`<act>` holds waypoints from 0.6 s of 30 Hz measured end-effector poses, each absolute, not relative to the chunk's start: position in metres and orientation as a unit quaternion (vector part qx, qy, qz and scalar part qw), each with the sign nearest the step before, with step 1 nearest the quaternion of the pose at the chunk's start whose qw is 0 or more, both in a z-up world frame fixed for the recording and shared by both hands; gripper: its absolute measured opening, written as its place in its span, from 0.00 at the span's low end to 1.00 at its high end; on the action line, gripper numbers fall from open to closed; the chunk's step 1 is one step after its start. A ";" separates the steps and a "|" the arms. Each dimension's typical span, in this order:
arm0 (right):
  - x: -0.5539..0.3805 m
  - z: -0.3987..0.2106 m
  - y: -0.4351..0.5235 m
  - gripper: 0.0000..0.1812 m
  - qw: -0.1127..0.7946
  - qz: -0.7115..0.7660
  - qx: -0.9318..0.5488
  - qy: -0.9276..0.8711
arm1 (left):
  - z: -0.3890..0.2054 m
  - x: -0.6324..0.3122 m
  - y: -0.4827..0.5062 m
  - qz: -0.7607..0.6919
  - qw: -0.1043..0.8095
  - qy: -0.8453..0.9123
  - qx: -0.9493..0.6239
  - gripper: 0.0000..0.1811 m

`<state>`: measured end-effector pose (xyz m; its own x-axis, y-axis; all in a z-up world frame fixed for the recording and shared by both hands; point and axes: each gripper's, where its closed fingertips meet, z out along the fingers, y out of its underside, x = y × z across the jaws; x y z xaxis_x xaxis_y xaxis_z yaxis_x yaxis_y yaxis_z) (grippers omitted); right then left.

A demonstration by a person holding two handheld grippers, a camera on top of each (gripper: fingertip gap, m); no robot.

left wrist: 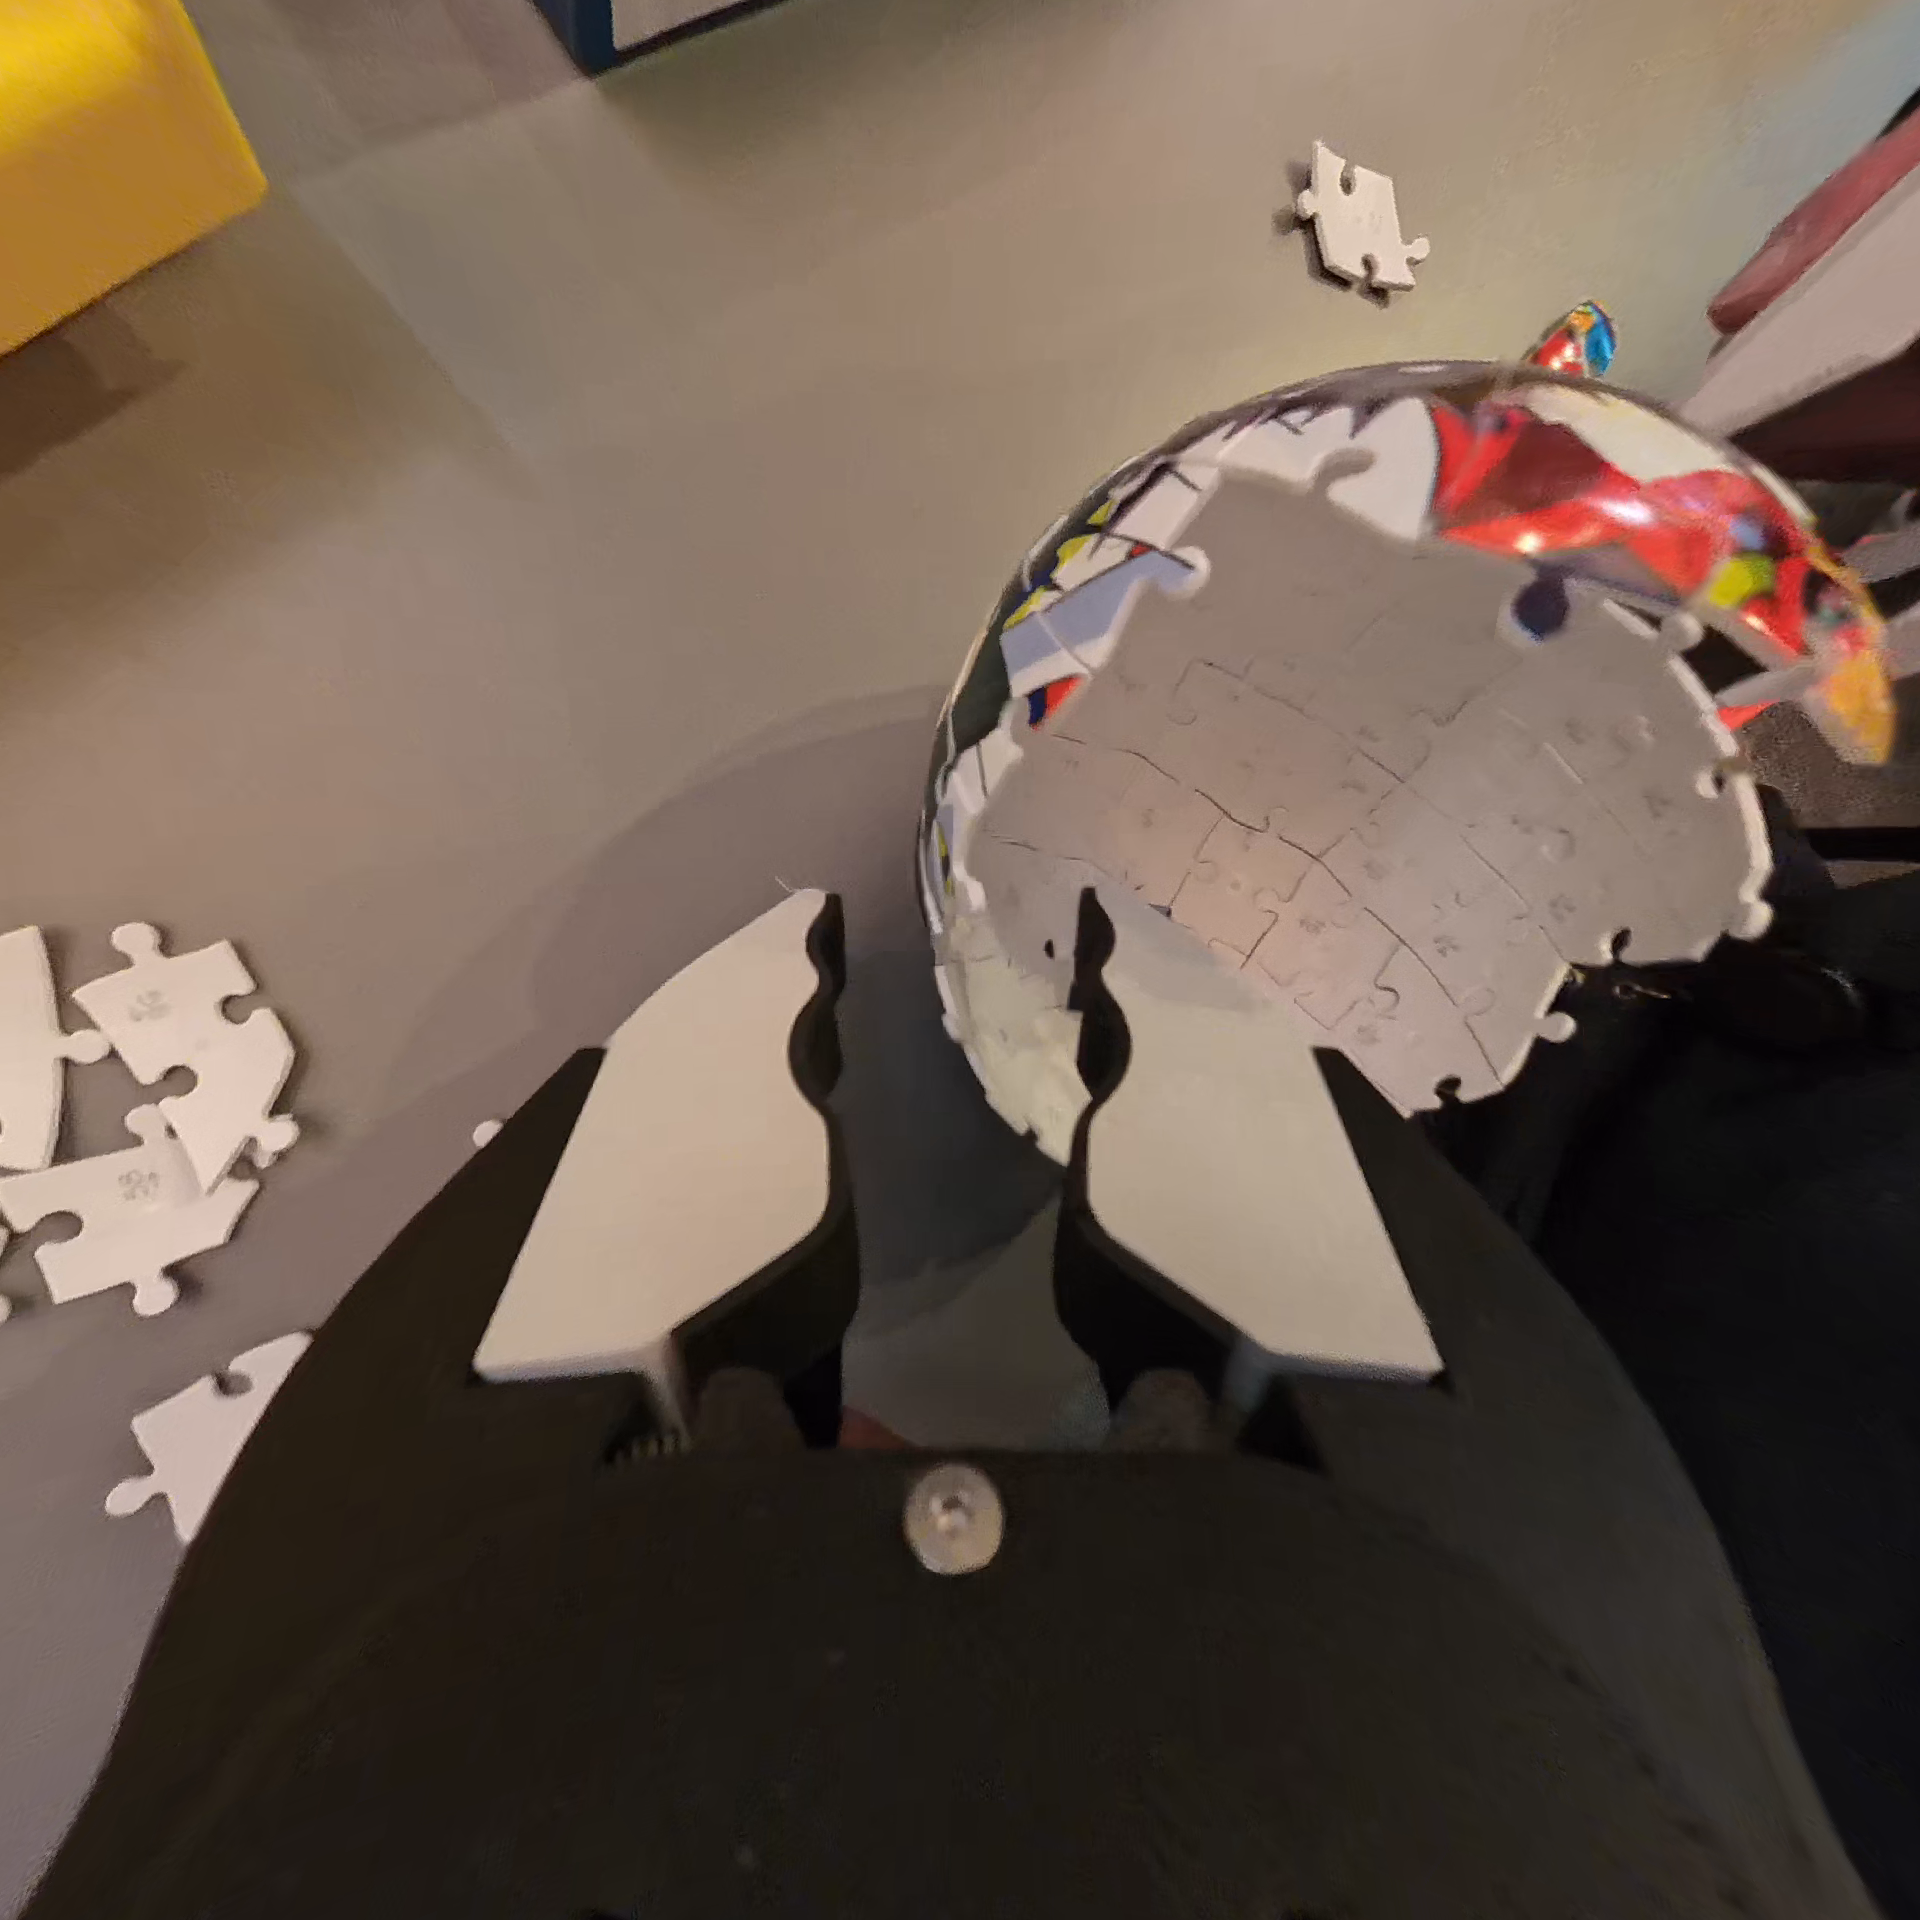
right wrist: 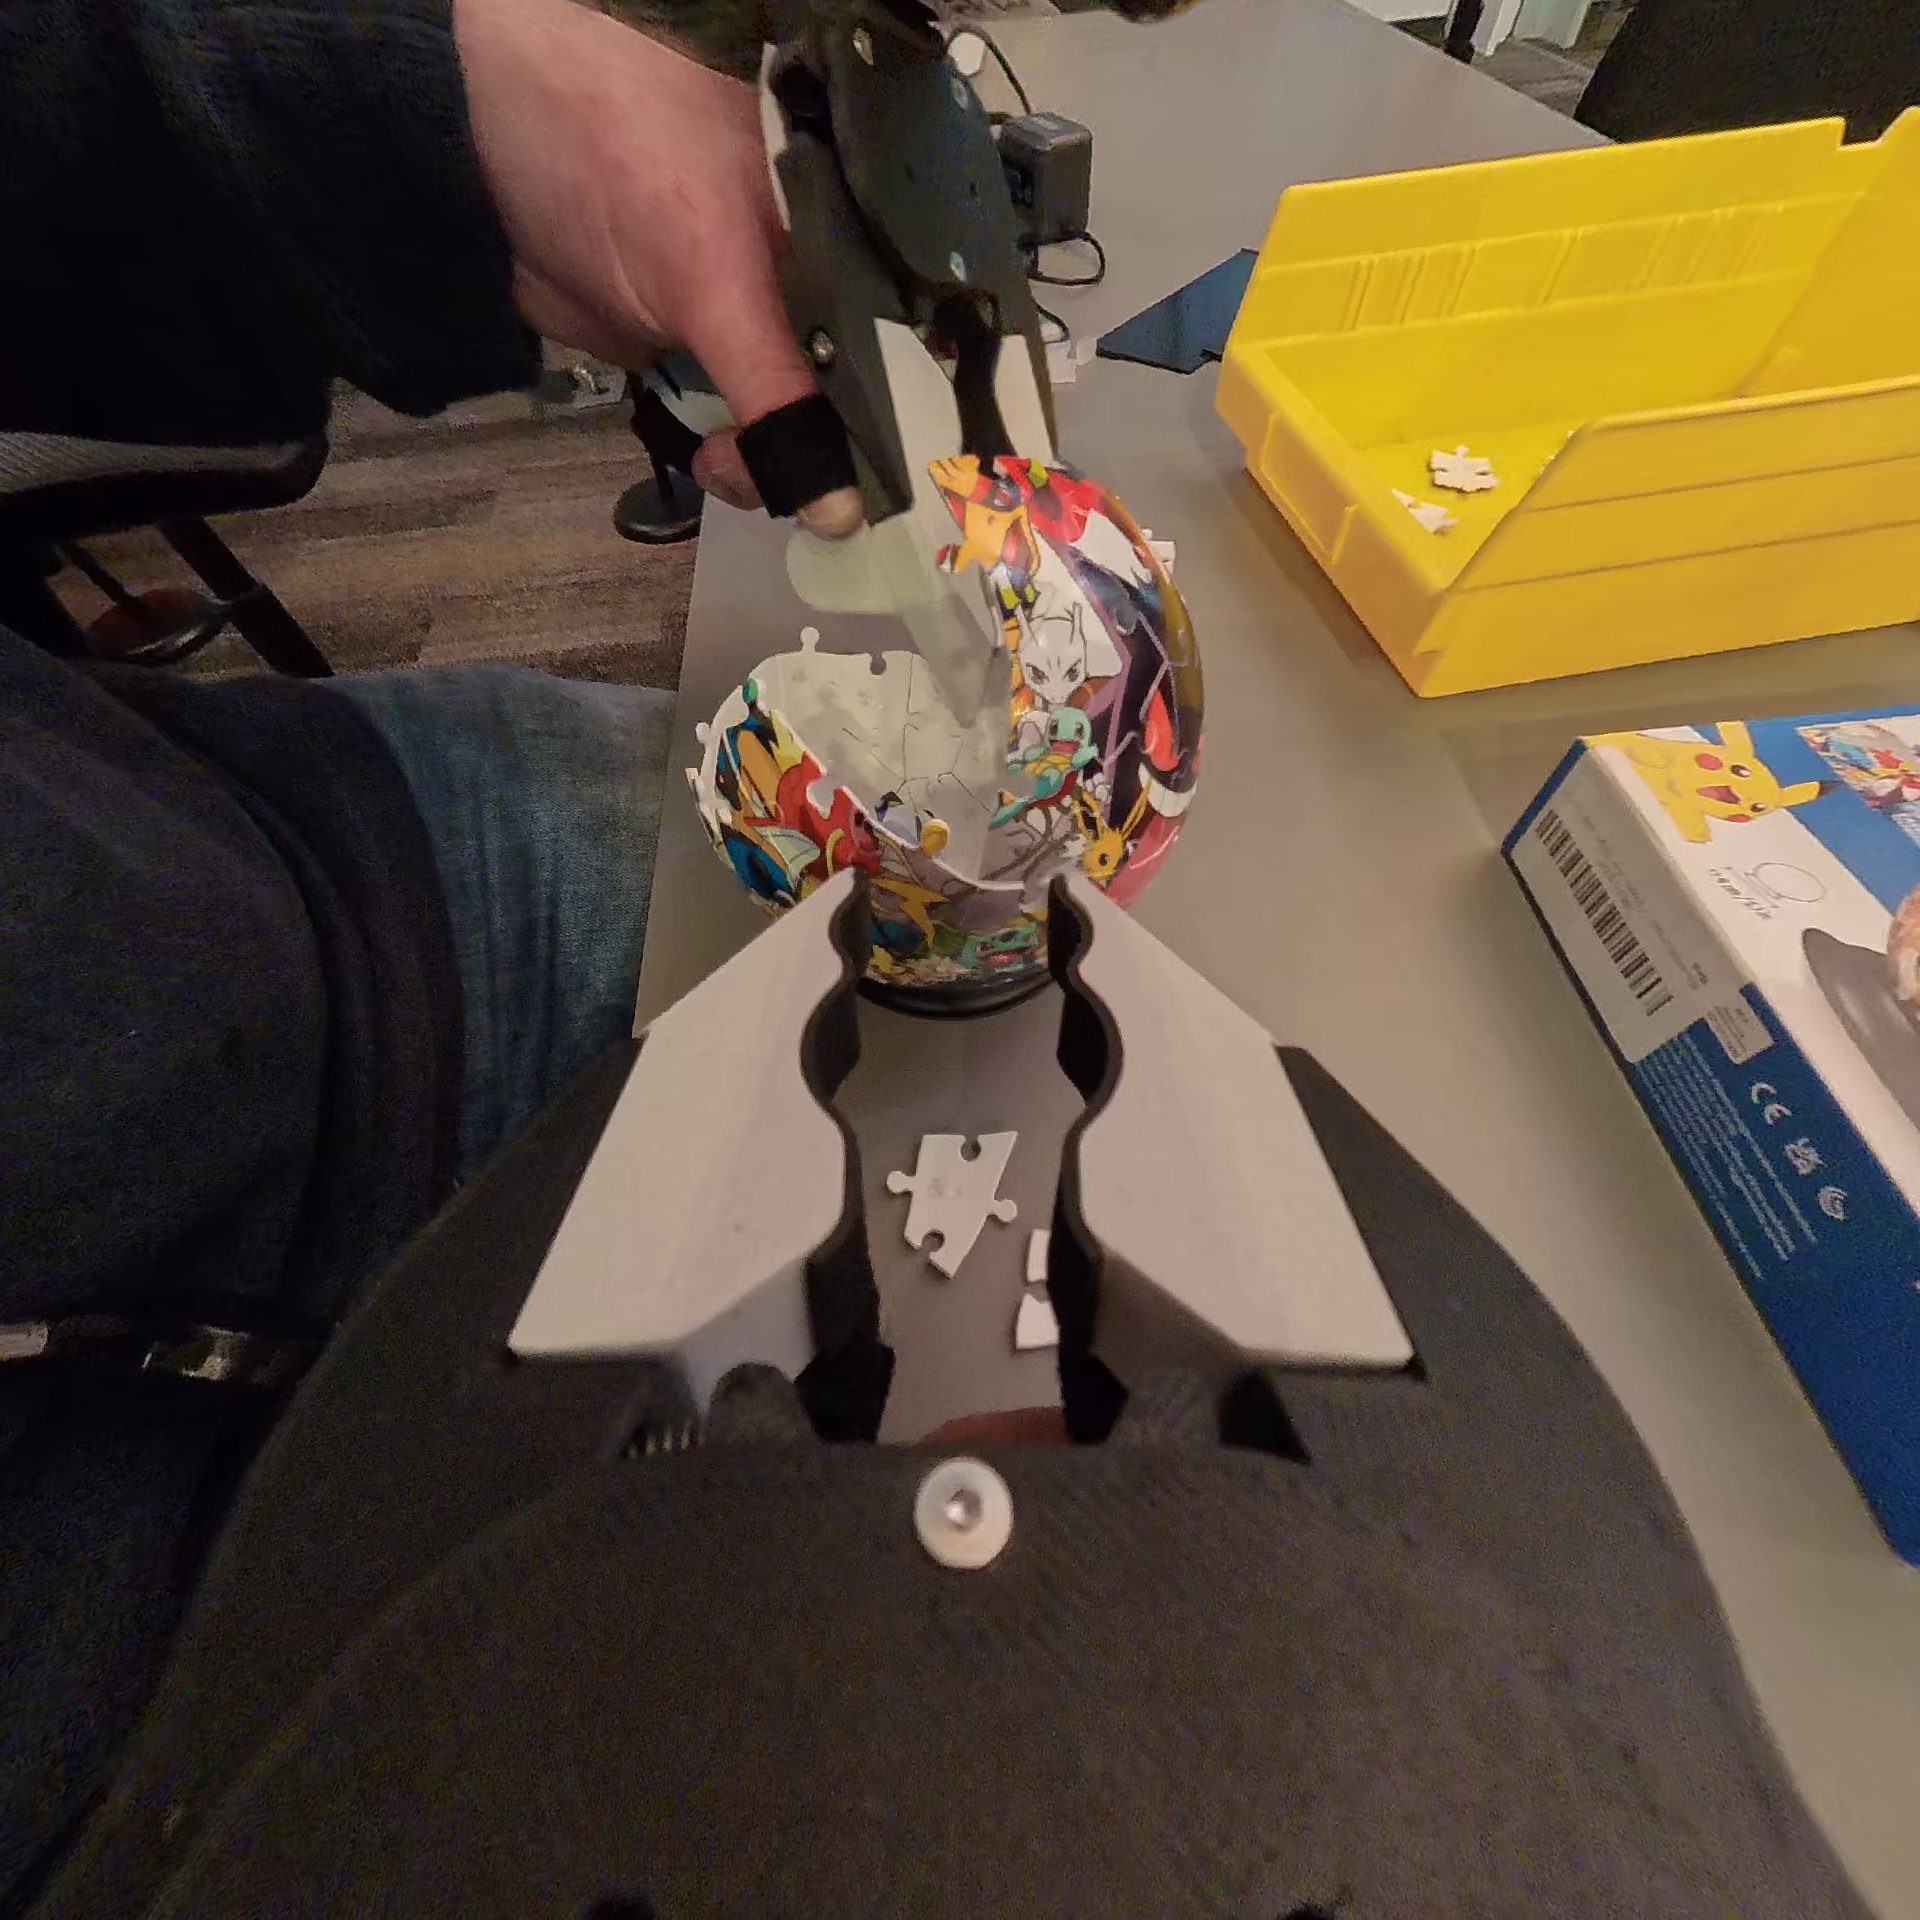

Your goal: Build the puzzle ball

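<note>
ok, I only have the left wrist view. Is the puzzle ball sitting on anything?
Observer: Yes. The puzzle ball sits on a dark round stand near the table edge.
Operator: Right hand-held gripper holding a piece?
Observer: No. The right hand-held gripper is open and empty. A white puzzle piece lies on the table, seen between its fingers.
Operator: Anything in the yellow bin?
Observer: Two white pieces lie on the floor of the yellow bin.
</note>
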<state>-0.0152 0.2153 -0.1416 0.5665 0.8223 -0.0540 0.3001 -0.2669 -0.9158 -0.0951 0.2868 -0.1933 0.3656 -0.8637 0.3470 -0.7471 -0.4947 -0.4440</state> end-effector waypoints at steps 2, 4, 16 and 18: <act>-0.011 -0.140 0.215 0.18 0.475 0.269 -0.749 -0.375 | -0.190 -0.100 0.286 -0.274 0.114 0.490 -0.820 0.24; -0.006 -0.137 0.213 0.19 0.477 0.264 -0.751 -0.372 | -0.190 -0.105 0.284 -0.278 0.117 0.483 -0.822 0.23; 0.003 -0.149 0.205 0.19 0.443 0.246 -0.777 -0.375 | -0.201 -0.099 0.264 -0.328 0.105 0.456 -0.821 0.23; 0.004 -0.153 0.205 0.19 0.435 0.245 -0.781 -0.375 | -0.201 -0.098 0.265 -0.330 0.104 0.450 -0.823 0.21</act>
<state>0.0036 0.2053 -0.1530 0.5977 0.7998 -0.0561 0.3723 -0.3389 -0.8640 -0.0980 0.2654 -0.2014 0.3774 -0.8095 0.4497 -0.6719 -0.5735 -0.4686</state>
